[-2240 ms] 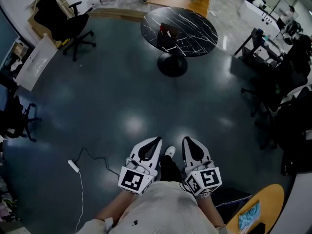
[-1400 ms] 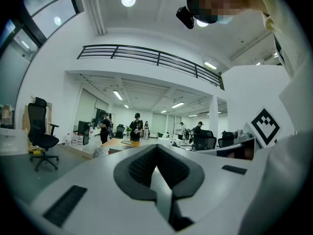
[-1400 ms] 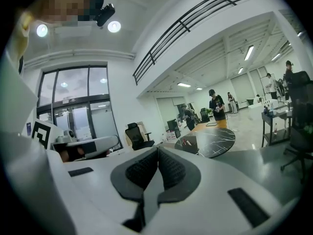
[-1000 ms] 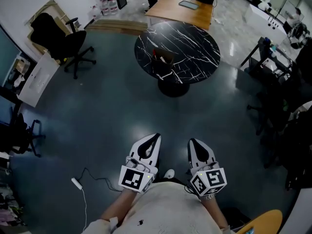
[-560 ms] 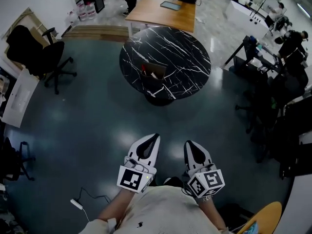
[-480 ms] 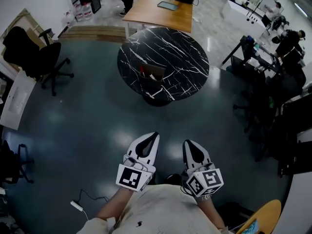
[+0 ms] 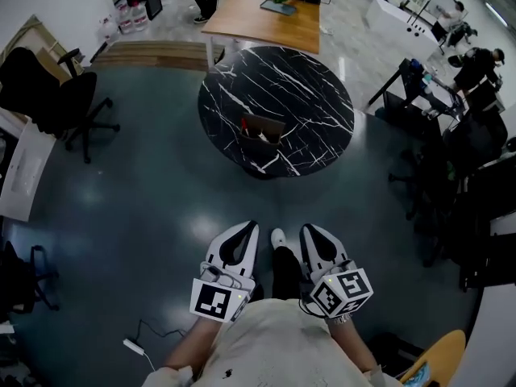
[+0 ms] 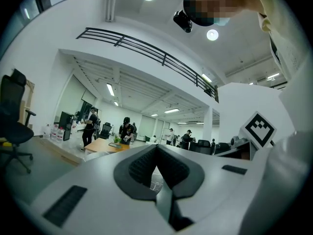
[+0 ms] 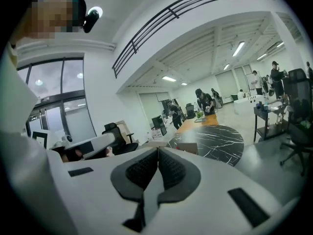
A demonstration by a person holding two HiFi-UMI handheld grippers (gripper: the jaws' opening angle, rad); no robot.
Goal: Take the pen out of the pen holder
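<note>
A brown open-topped pen holder [image 7: 263, 126] stands on the round black marble table [image 7: 306, 87], far ahead of me across the dark floor. Something red shows at its left edge; the pens are too small to make out. My left gripper [image 7: 251, 226] and right gripper [image 7: 310, 230] are held side by side close to my body, both shut and empty, well short of the table. In the right gripper view the shut jaws [image 9: 157, 151] point toward the table [image 9: 217, 140] and the holder [image 9: 188, 147]. The left gripper view shows its shut jaws [image 8: 157, 148].
A wooden desk [image 7: 262, 18] stands behind the round table, with people beyond it. A black office chair [image 7: 48, 95] is at the left, dark chairs and desks [image 7: 476, 168] at the right. A cable with a power strip [image 7: 133, 347] lies on the floor at lower left.
The round table has come closer and lower in the head view as I walk toward it. Both grippers stay shut and side by side in front of me.
</note>
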